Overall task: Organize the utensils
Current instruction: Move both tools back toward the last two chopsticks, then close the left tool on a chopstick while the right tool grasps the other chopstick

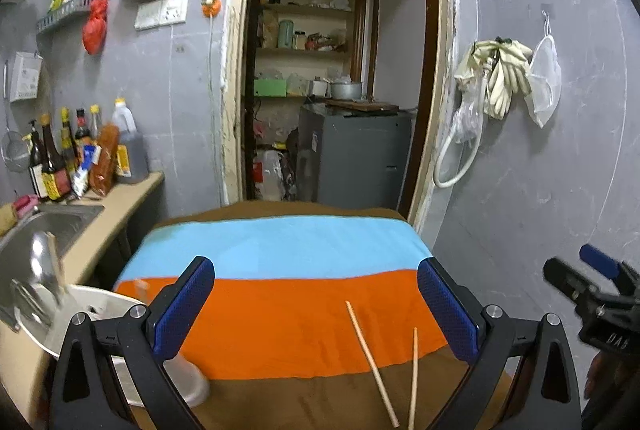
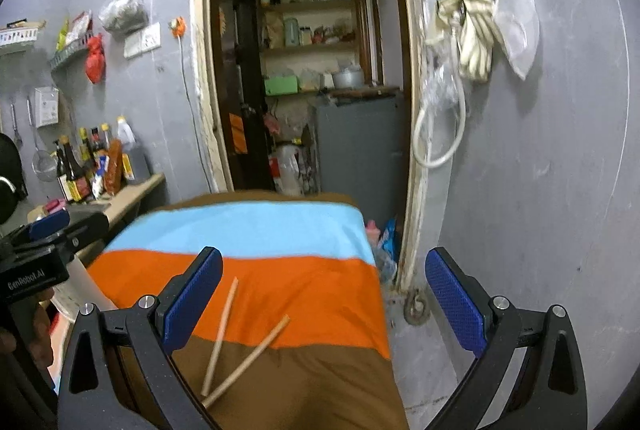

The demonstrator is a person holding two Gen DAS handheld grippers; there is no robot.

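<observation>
Two slim, pale wooden chopsticks (image 2: 224,334) lay loose on the striped cloth (image 2: 280,230), crossing near their lower ends over the orange and brown bands. Both the left gripper (image 1: 316,306) and the right gripper (image 2: 324,302) stood spread wide, textured blue pads holding nothing. A white round bowl (image 1: 100,298) sat blurred at the cloth's left edge, beside the steel sink (image 1: 60,226).

Flat, fairly dim indoor light falls evenly, with soft, faint shadows. Heavy fisheye bending curves the doorframe (image 1: 236,69) and walls, and black vignette fills the corners. In the left wrist view the near-left bowl (image 1: 104,306) and its spoon (image 1: 44,262) are motion-blurred; the right wrist view is slightly soft.
</observation>
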